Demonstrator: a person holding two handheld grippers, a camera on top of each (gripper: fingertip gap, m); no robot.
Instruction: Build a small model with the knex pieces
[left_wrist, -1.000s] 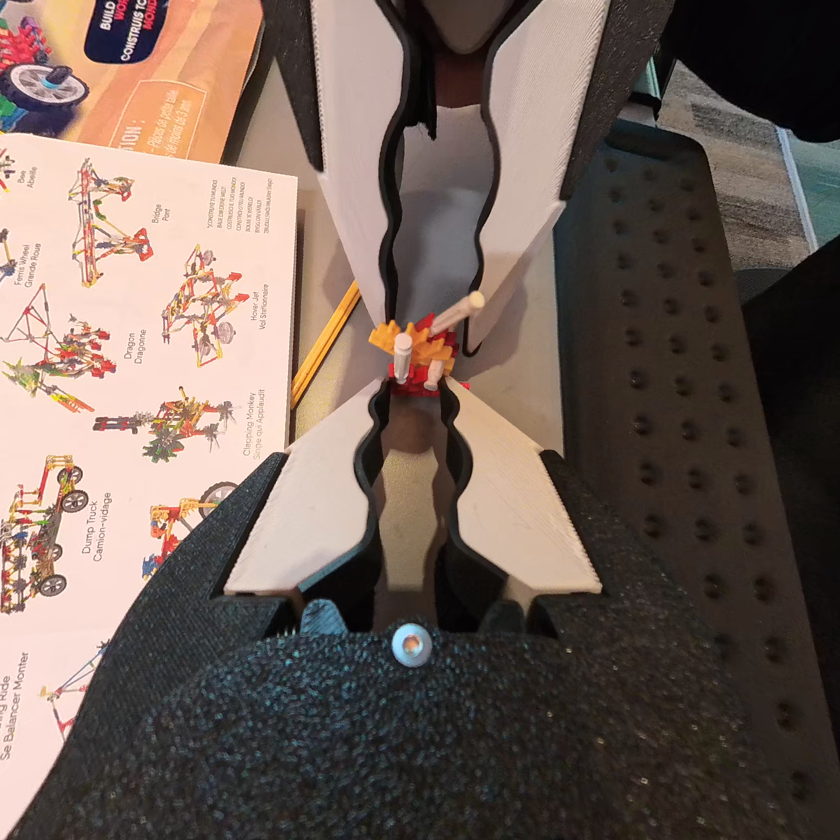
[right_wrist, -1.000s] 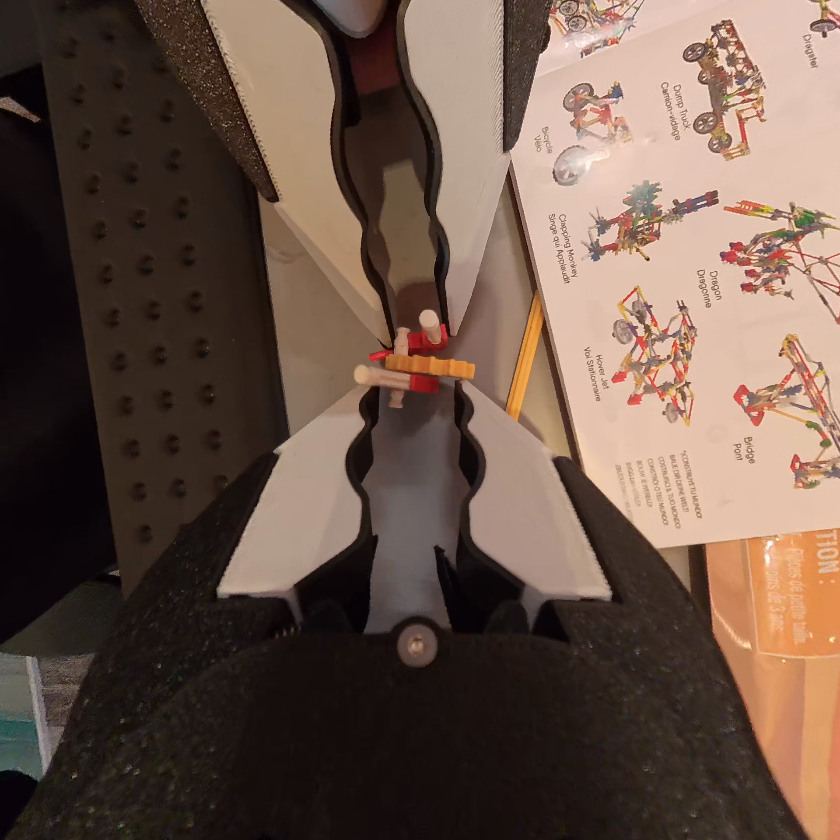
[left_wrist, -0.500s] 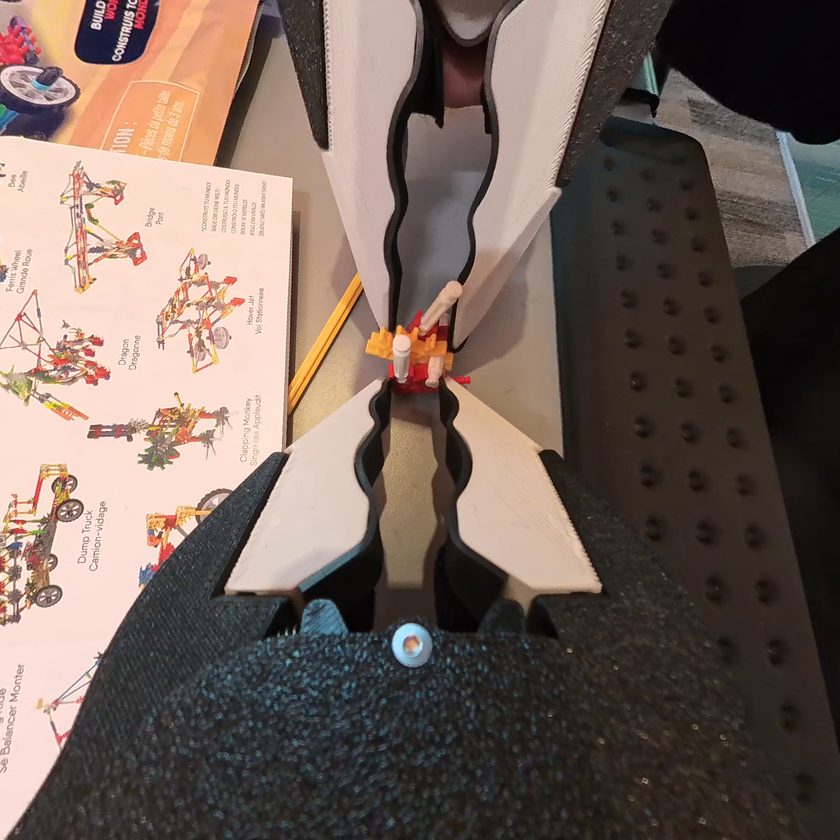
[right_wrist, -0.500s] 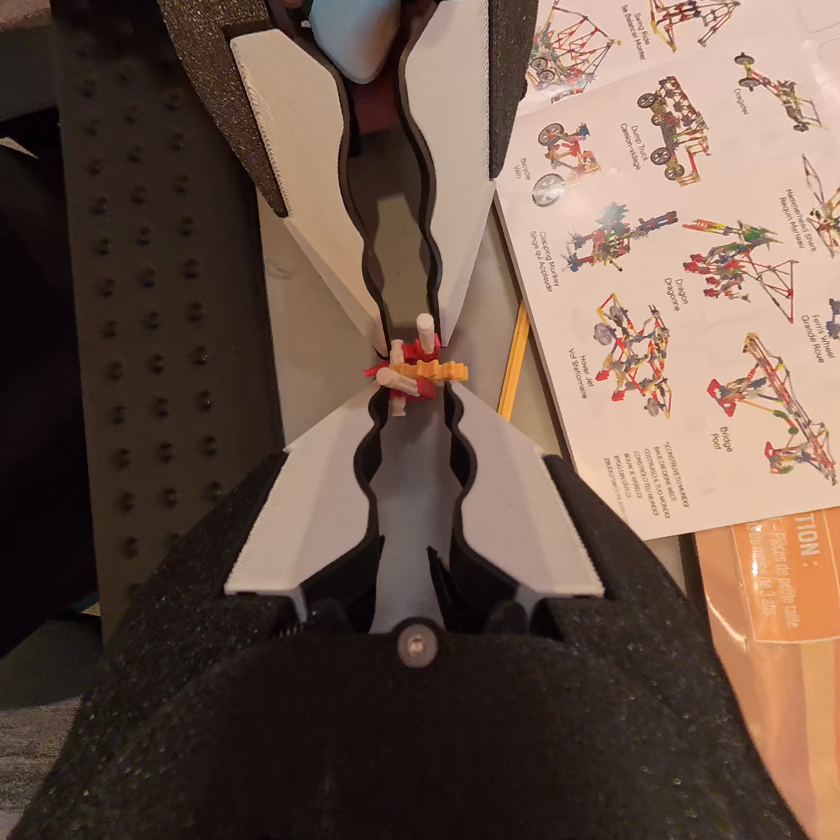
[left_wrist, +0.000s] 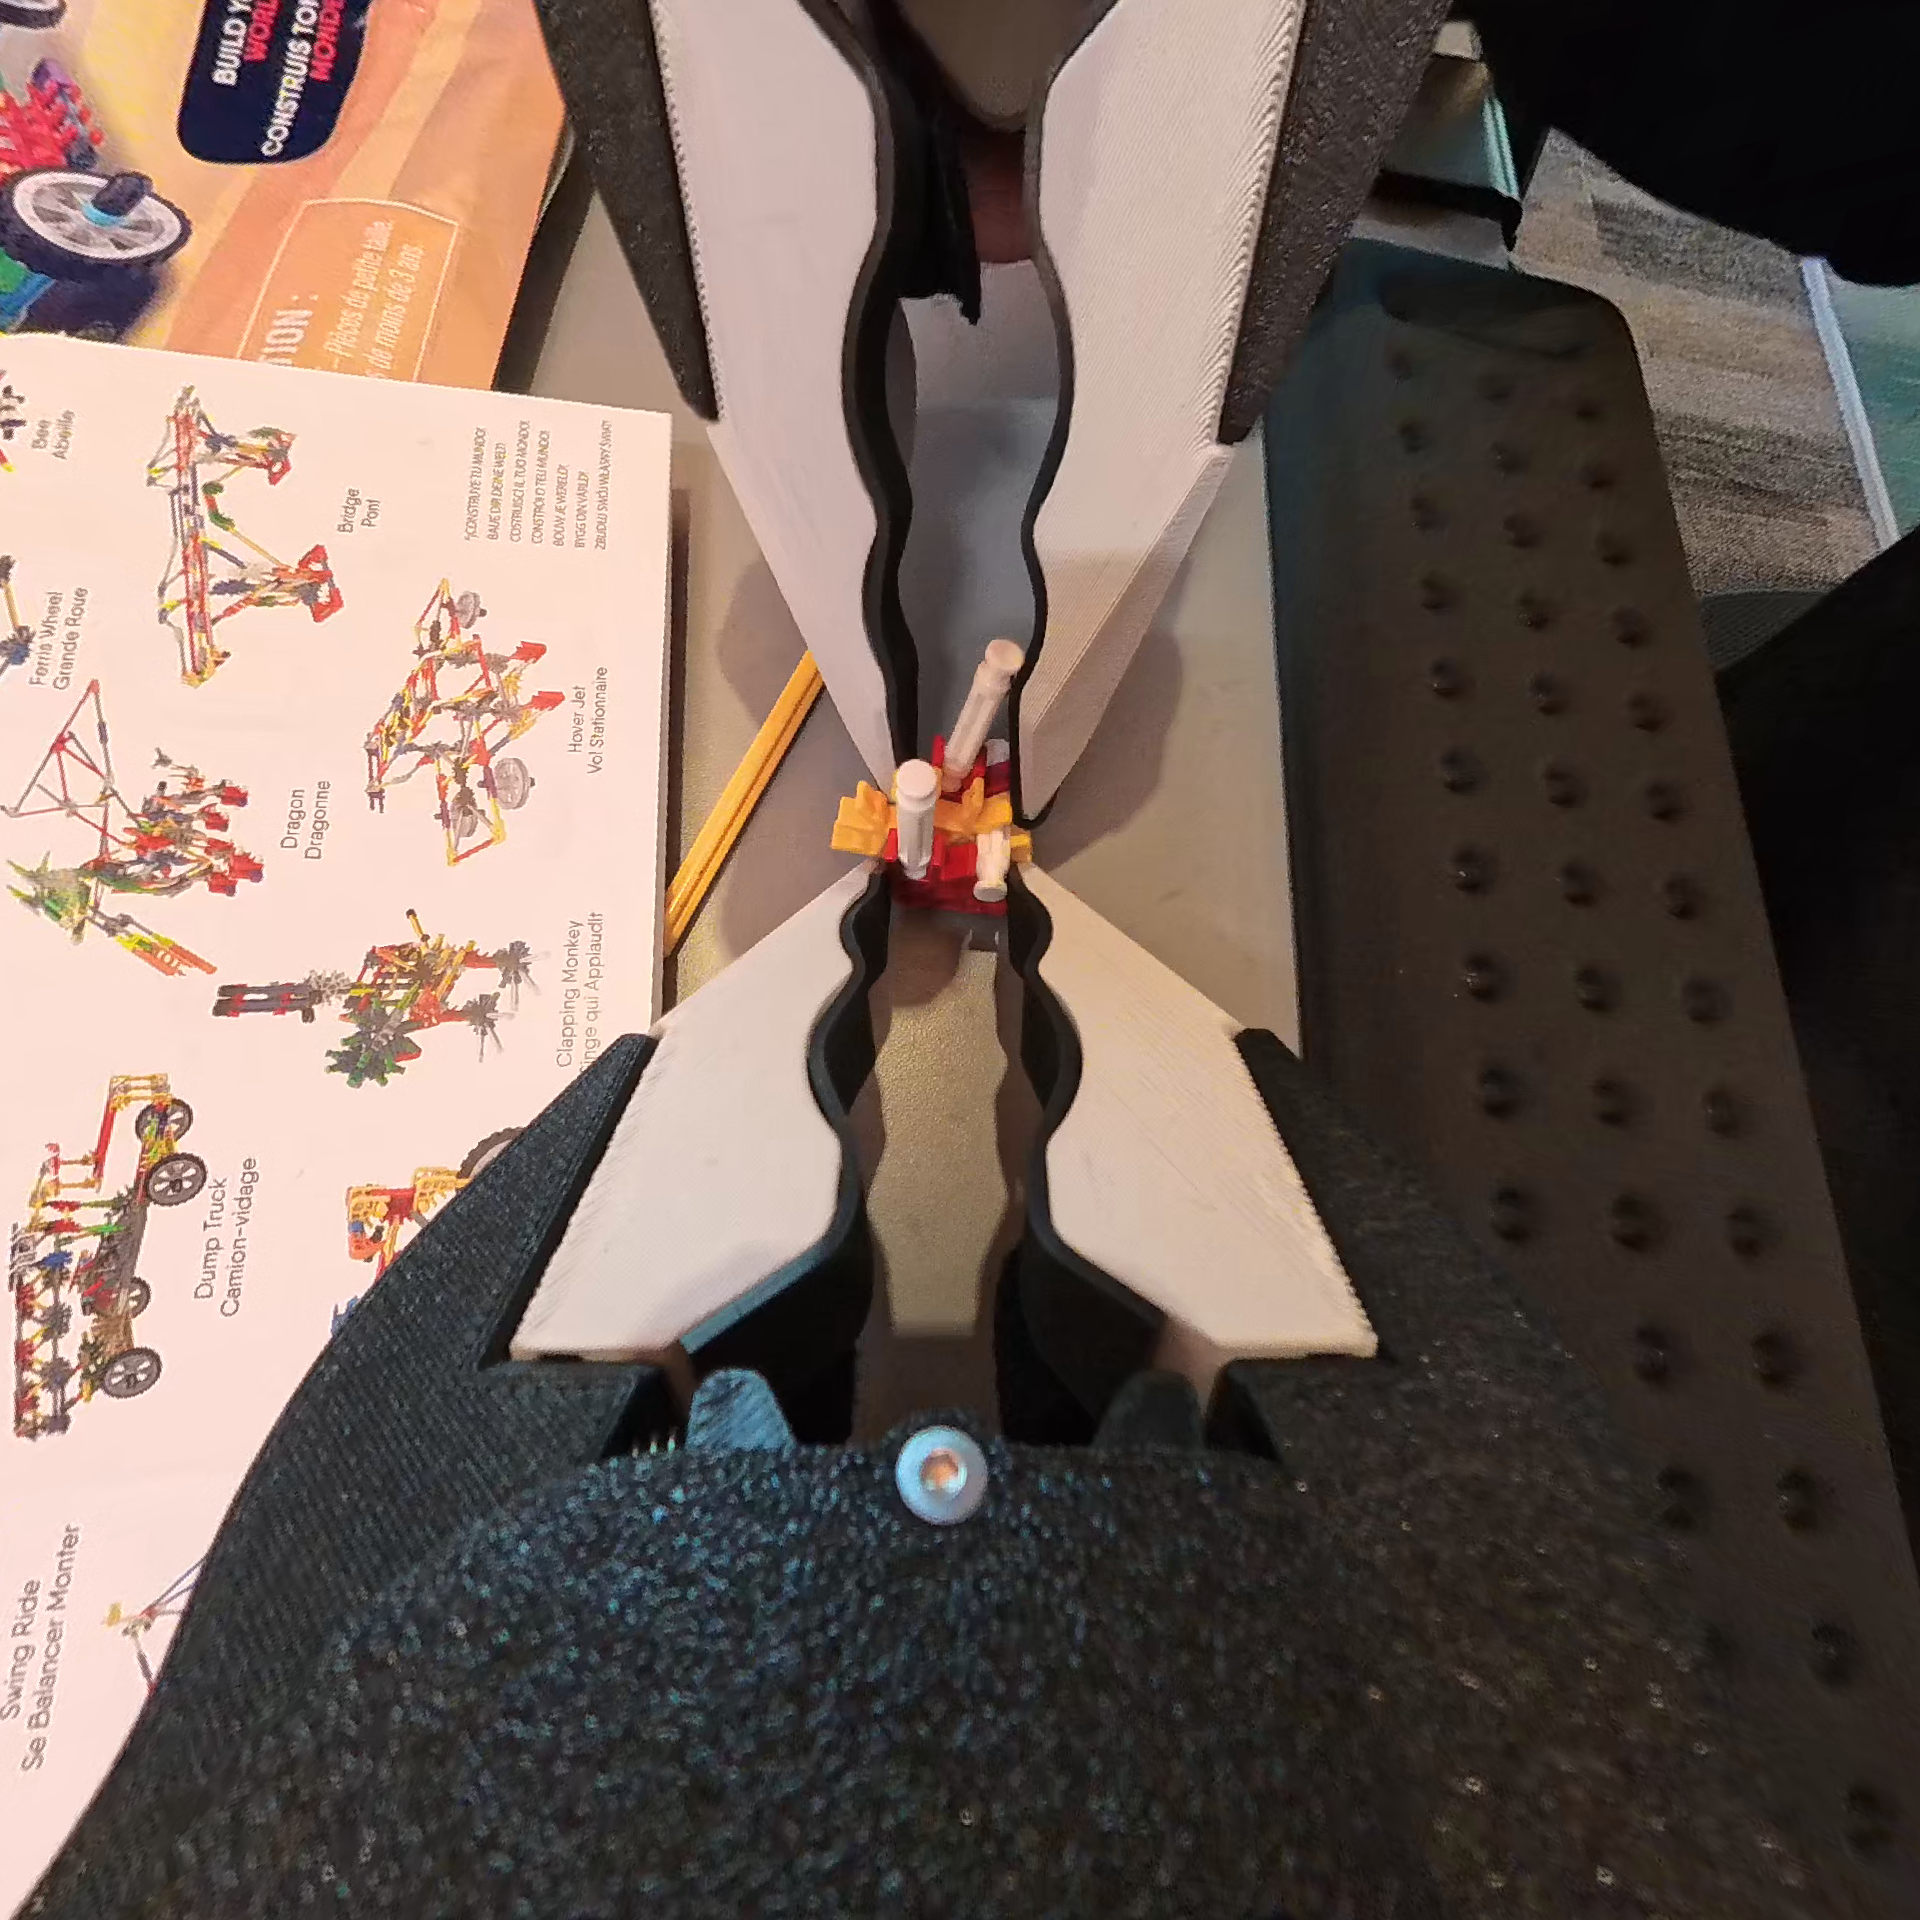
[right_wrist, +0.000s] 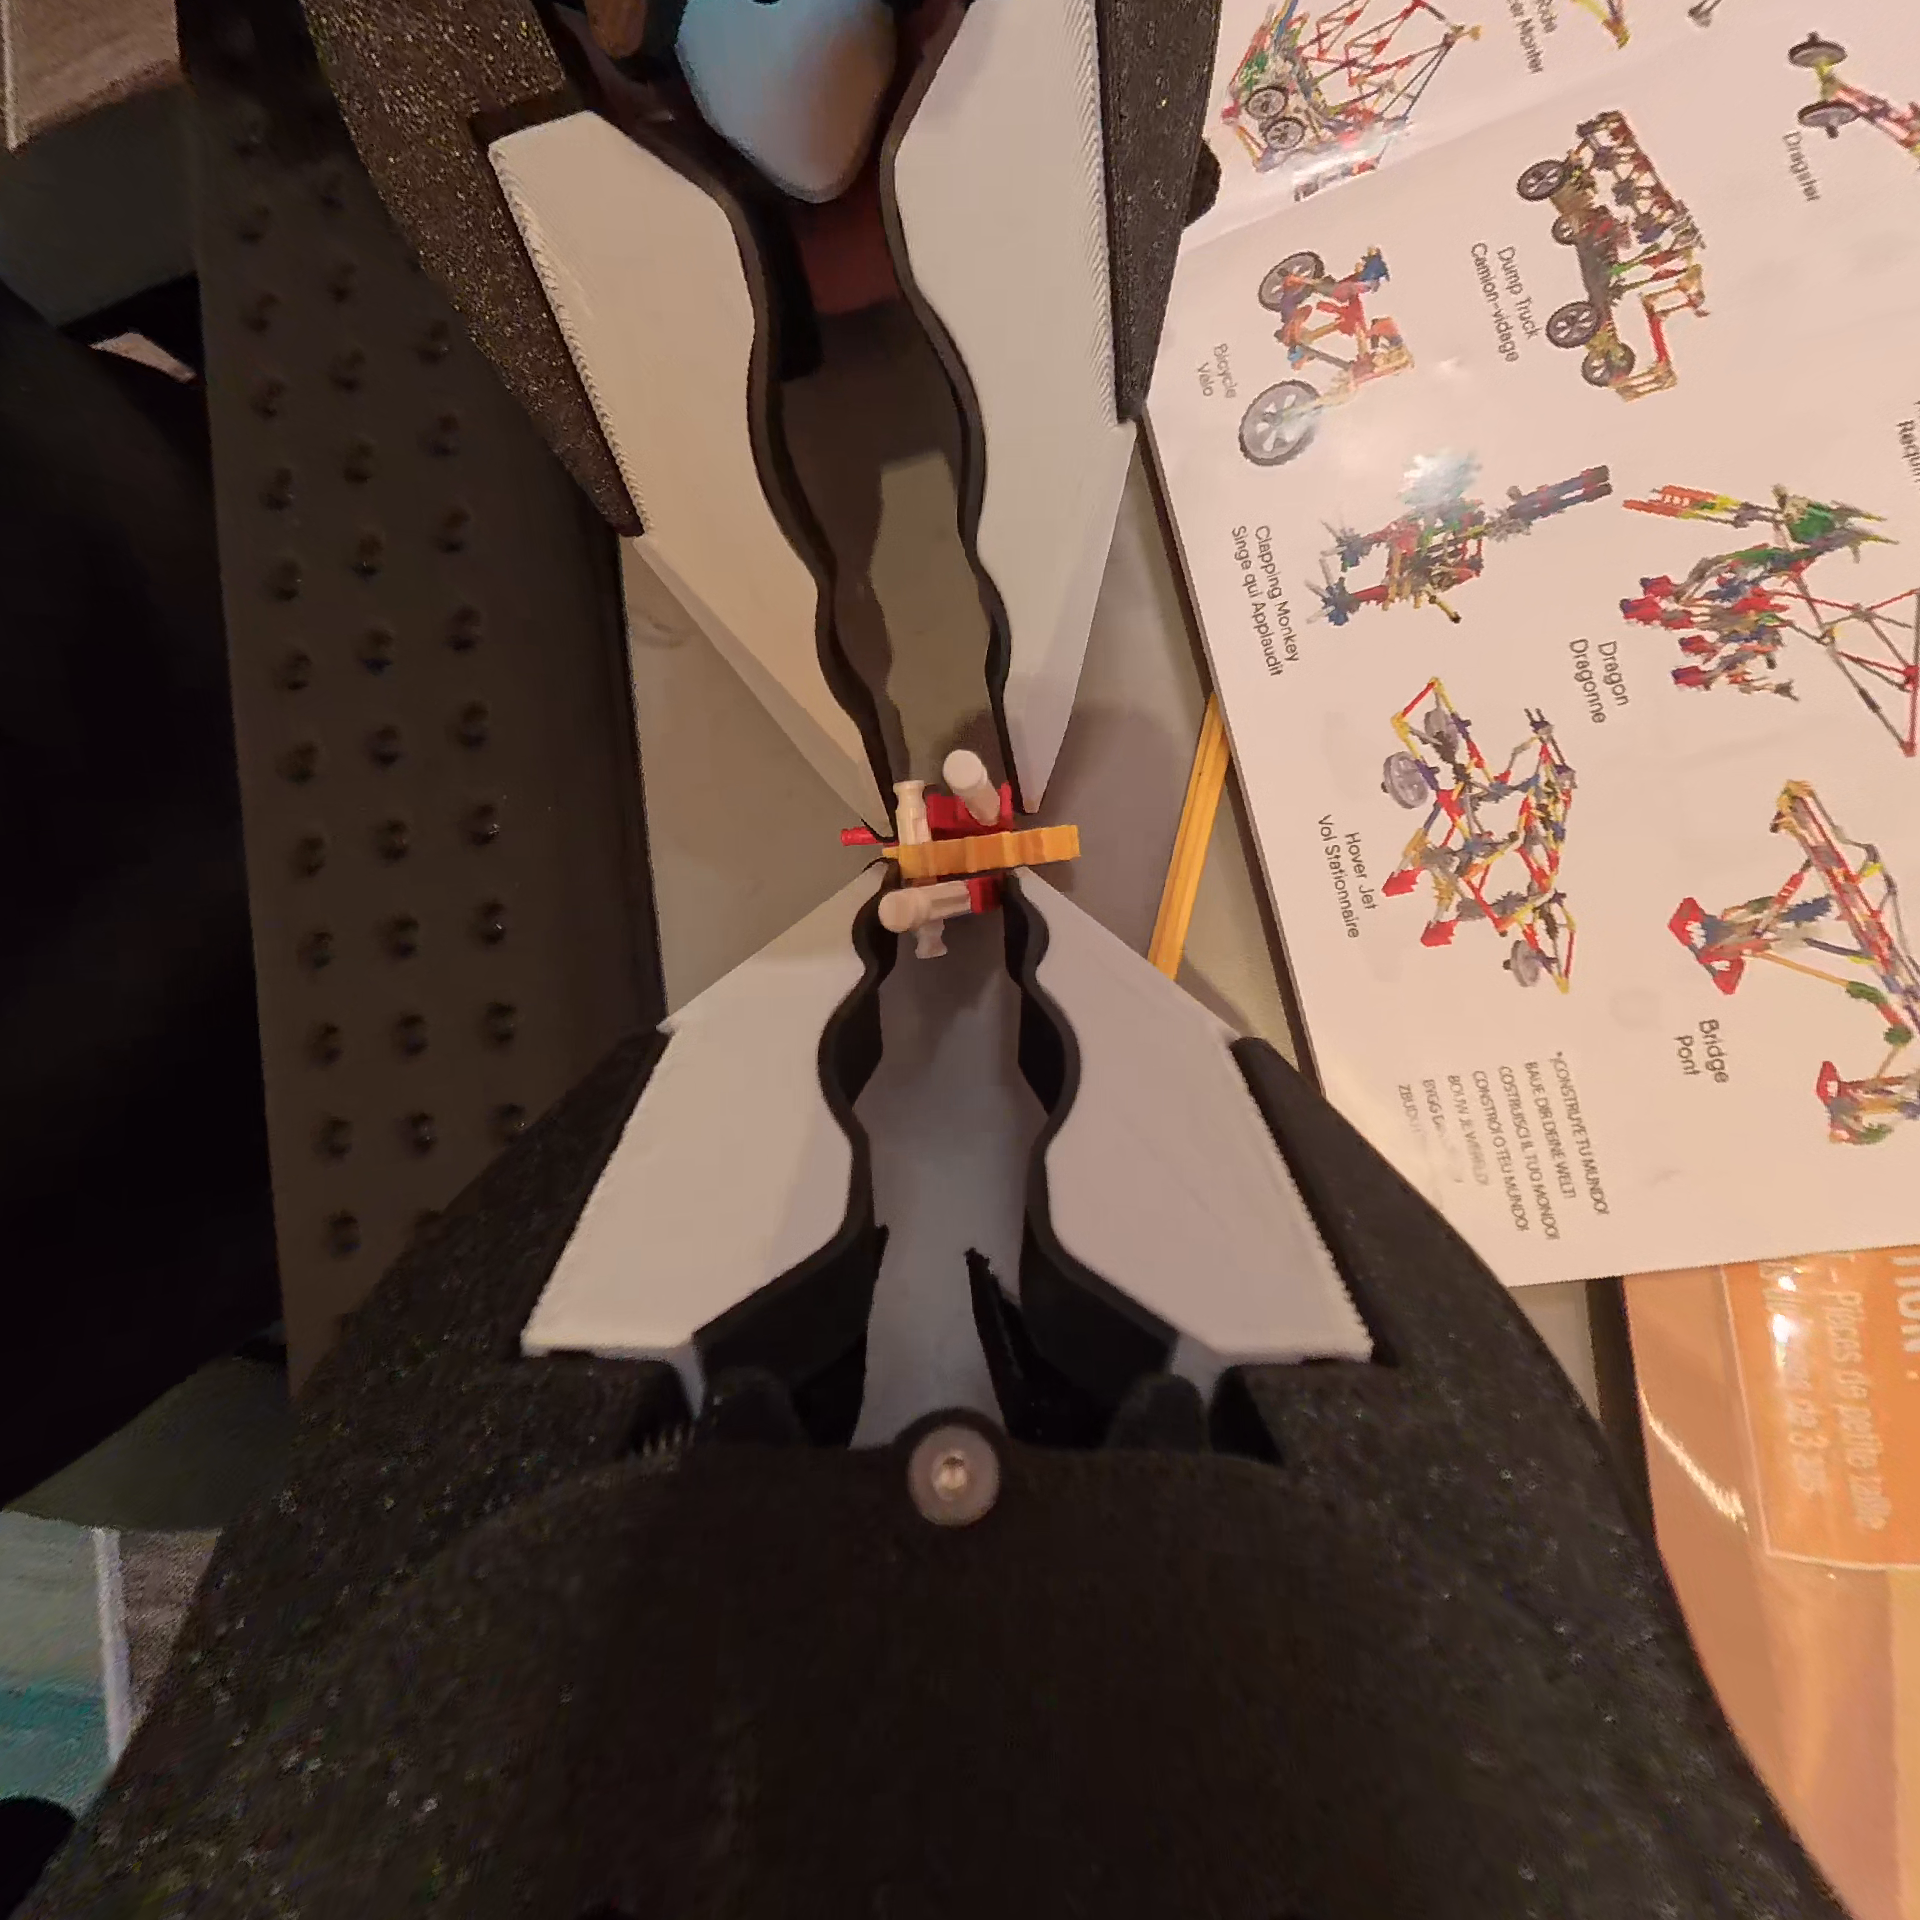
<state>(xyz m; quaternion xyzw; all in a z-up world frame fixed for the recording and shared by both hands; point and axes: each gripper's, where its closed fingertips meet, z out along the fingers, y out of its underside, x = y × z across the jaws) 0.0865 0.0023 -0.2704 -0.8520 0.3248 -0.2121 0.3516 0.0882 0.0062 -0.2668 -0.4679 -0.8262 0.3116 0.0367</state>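
Both grippers, left gripper (left_wrist: 943, 899) and right gripper (right_wrist: 940, 904), meet tip to tip, each clamping the small plastic toy assembly (left_wrist: 940, 831): red connectors, a toothed yellow gear, smooth white rods, held above the grey table (left_wrist: 1153, 831) beside a glossy instruction sheet (left_wrist: 312, 779).

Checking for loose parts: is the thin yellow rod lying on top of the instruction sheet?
No, the thin yellow rod lies on the grey table beside the white instruction sheet.

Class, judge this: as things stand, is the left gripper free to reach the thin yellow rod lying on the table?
Probably not. The left gripper is shut on the small red and yellow assembly, which the right gripper also grips. The yellow rod lies uncovered beside the instruction sheet.
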